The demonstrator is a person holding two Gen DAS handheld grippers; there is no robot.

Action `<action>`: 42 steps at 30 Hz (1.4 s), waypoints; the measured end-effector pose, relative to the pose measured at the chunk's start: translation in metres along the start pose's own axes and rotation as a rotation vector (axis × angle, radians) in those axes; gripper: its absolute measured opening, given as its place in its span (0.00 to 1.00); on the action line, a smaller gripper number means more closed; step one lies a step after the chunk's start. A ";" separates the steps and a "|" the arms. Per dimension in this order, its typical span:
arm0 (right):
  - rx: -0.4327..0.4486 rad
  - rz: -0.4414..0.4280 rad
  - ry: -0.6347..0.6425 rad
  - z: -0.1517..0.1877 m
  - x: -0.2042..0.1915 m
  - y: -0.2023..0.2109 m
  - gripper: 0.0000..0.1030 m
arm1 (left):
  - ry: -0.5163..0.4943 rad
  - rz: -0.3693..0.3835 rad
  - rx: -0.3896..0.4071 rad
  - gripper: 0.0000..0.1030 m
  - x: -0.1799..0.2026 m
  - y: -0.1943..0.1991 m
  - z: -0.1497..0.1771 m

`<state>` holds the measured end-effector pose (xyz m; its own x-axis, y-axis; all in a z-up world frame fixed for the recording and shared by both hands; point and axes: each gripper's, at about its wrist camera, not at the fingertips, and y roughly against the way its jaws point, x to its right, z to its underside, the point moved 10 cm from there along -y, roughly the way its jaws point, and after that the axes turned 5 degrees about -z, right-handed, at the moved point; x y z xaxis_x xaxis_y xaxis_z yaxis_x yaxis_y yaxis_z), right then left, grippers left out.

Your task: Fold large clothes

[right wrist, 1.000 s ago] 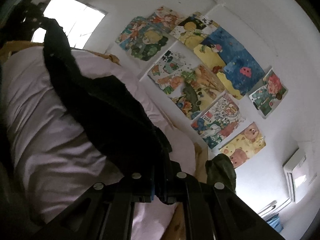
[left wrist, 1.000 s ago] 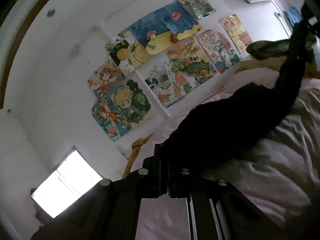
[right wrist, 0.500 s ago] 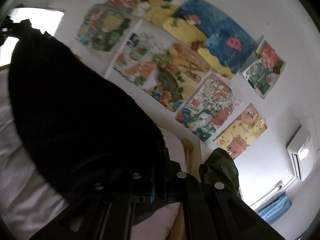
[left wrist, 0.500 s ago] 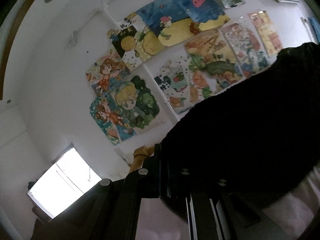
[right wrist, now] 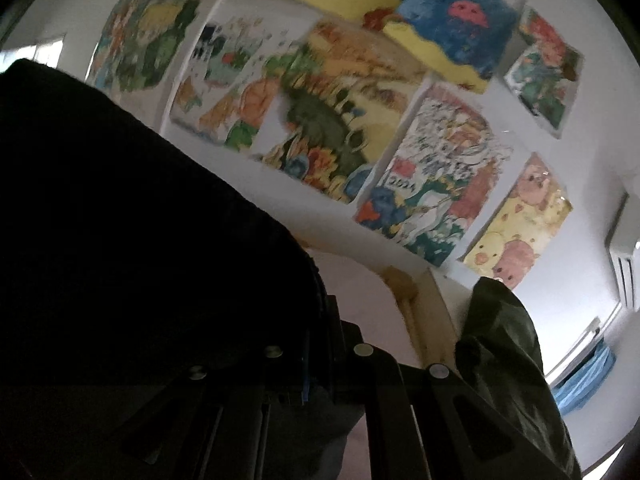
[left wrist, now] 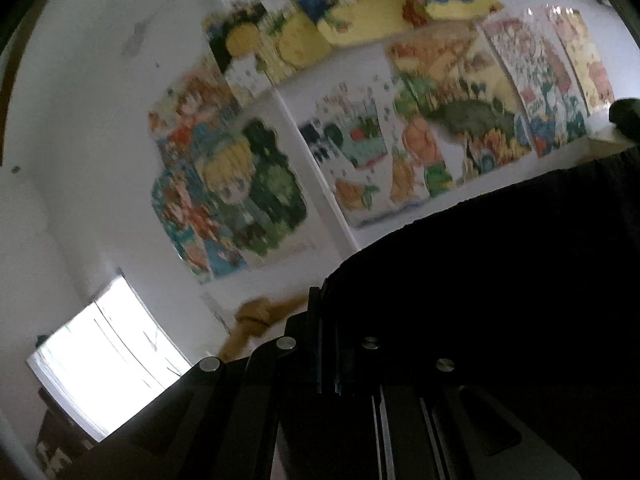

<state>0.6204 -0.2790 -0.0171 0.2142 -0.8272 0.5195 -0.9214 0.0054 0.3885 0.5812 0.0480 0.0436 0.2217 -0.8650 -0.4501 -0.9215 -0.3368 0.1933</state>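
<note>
A large black garment (left wrist: 500, 280) is held up between both grippers and fills the lower right of the left wrist view and the left of the right wrist view (right wrist: 120, 220). My left gripper (left wrist: 326, 320) is shut on its edge. My right gripper (right wrist: 320, 320) is shut on the opposite edge. The garment hangs stretched between them and hides most of the bed below.
A white wall with several colourful paintings (left wrist: 360, 120) is ahead. A bright window (left wrist: 104, 360) is at the lower left. A dark green garment (right wrist: 504, 344) lies at the bed's wooden end (right wrist: 412, 292). An air conditioner (right wrist: 624, 264) is on the right wall.
Both grippers have lifted the black garment and tilted upward. The pink bed has dropped out of sight and the garment now spreads wide between them.
</note>
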 end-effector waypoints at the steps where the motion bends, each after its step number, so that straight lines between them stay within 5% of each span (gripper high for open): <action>1: -0.011 -0.007 0.006 0.003 -0.002 -0.008 0.06 | 0.000 0.009 -0.018 0.04 0.004 -0.009 0.005; 12: -0.058 -0.041 0.055 0.017 -0.022 -0.068 0.07 | 0.064 0.087 -0.144 0.04 0.029 -0.078 0.046; 27: -0.126 -0.073 0.079 0.041 -0.042 -0.109 0.11 | 0.091 0.212 -0.274 0.08 0.046 -0.103 0.076; 30: -0.125 -0.071 0.072 0.042 -0.040 -0.108 0.13 | 0.126 0.244 -0.286 0.18 0.044 -0.102 0.077; 32: -0.122 -0.066 0.061 0.041 -0.037 -0.107 0.19 | 0.150 0.236 -0.287 0.42 0.038 -0.100 0.076; 34: -0.120 -0.063 0.043 0.040 -0.033 -0.105 0.26 | 0.186 0.235 -0.287 0.54 0.032 -0.097 0.075; 39: -0.077 -0.060 -0.041 0.033 -0.018 -0.093 0.60 | 0.252 0.250 -0.317 0.62 0.022 -0.090 0.074; 42: -0.046 -0.074 -0.057 0.028 -0.017 -0.081 0.73 | 0.262 0.230 -0.299 0.76 0.019 -0.078 0.069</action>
<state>0.6824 -0.2814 -0.0789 0.2612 -0.8571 0.4441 -0.8875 -0.0323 0.4597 0.6357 0.0834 -0.0401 0.1309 -0.9818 -0.1378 -0.8324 -0.1843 0.5226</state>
